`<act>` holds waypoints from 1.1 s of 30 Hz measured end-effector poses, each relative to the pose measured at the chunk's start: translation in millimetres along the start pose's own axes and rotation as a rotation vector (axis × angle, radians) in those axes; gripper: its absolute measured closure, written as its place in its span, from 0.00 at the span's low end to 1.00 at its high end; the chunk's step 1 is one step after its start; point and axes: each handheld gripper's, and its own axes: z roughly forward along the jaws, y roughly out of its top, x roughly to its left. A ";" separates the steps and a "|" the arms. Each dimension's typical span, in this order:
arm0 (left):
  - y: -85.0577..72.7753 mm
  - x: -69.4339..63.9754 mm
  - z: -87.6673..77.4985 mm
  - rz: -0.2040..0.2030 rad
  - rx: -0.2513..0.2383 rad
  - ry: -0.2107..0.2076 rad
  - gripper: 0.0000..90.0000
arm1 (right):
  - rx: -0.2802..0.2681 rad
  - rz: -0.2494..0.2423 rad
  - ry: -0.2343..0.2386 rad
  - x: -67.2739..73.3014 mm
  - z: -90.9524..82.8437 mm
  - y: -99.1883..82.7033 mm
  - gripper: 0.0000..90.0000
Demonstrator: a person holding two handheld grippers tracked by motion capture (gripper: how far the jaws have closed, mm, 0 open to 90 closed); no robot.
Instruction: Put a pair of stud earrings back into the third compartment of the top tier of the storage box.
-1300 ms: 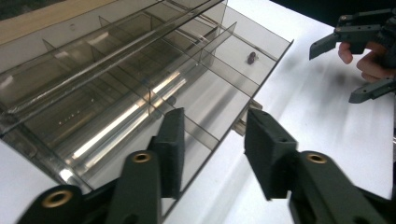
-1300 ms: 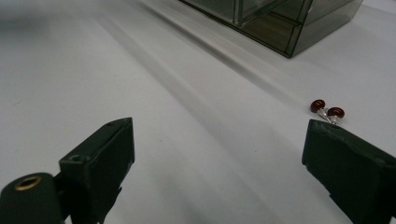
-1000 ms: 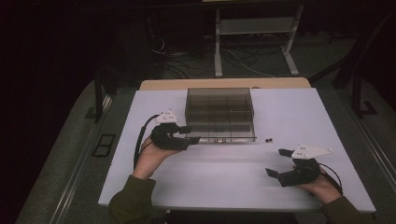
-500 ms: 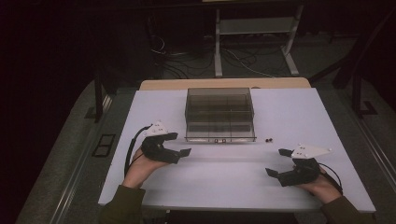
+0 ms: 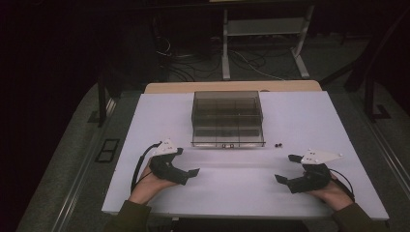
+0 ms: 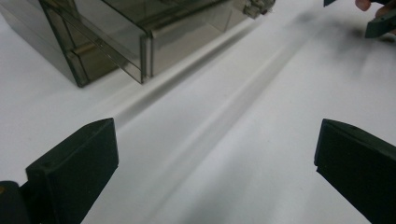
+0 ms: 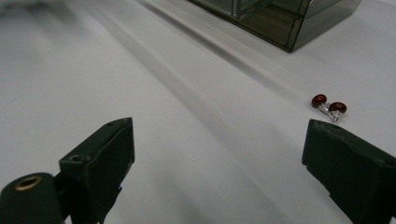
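The left gripper (image 5: 192, 171) rests low over the white tabletop (image 5: 241, 193), held in the person's left hand (image 5: 145, 186). Its jaws have just been opening and now stand wide apart with bare tabletop between them, so it is released and grasps nothing. Ahead of this gripper, and off to the left in its own view, stands the smoky clear plastic organizer box (image 6: 140, 42), divided into compartments, clear of the jaws and untouched.

The right gripper (image 5: 286, 169) sits near the front edge of the tabletop in the person's right hand (image 5: 333, 191). Its jaws are also spread wide, with only bare surface between them, so it too is released. Just beyond its right jaw in its own view lies a pair of small dark red earrings (image 7: 329, 106) with silvery posts, close to that jaw but not touching it. In the high view the earrings (image 5: 277, 145) lie between this gripper and the box's front right corner, near the box (image 5: 227, 118).
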 end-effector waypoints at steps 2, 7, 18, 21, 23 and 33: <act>-3.2 -1.2 0.1 -0.003 0.001 0.001 0.00 | 0.003 0.003 -0.001 0.1 0.3 0.1 0.10; -10.3 -4.7 0.2 0.000 -0.005 0.003 0.00 | 0.005 0.021 -0.001 -1.5 -1.0 1.0 0.10; -19.1 -10.0 5.8 0.008 -0.007 0.019 0.03 | 0.041 0.057 -0.010 -11.9 -1.0 12.6 0.10; -19.4 -10.4 7.6 0.012 0.003 0.022 0.02 | 0.049 0.056 -0.003 -14.0 0.0 15.5 0.10; -18.7 -10.7 7.9 0.007 -0.002 0.020 0.03 | 0.050 0.060 -0.004 -16.5 0.5 18.4 0.10; -18.4 -9.5 7.7 -0.013 -0.024 0.012 0.02 | 0.058 0.083 -0.005 -32.6 3.8 31.4 0.10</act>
